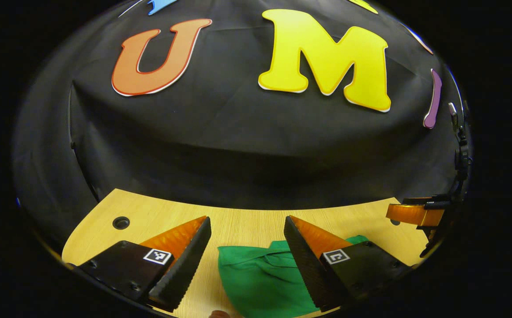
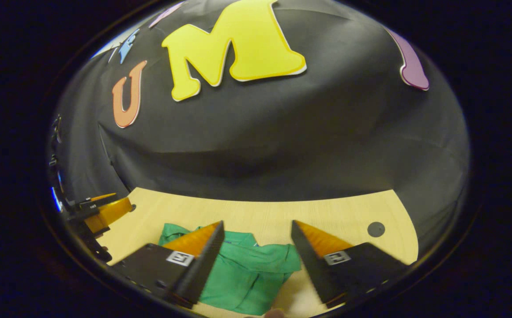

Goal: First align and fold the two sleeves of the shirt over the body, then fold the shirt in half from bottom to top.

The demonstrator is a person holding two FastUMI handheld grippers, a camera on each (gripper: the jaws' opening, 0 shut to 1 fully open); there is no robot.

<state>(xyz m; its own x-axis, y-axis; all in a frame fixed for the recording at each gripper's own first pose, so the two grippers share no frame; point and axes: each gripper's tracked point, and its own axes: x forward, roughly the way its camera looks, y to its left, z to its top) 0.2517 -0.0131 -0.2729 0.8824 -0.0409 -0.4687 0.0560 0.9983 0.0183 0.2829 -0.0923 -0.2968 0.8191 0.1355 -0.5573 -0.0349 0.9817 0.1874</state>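
My left gripper (image 1: pixel 247 229) hangs wide and empty; the crumpled green cotton shirt (image 1: pixel 262 278) lies low centre on the pale wooden counter (image 1: pixel 238 221), between both fingers (my right gripper (image 2: pixel 258 234) likewise gapes above it).

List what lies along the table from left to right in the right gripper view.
Left gripper → green shirt → table hole, all on the wooden table.
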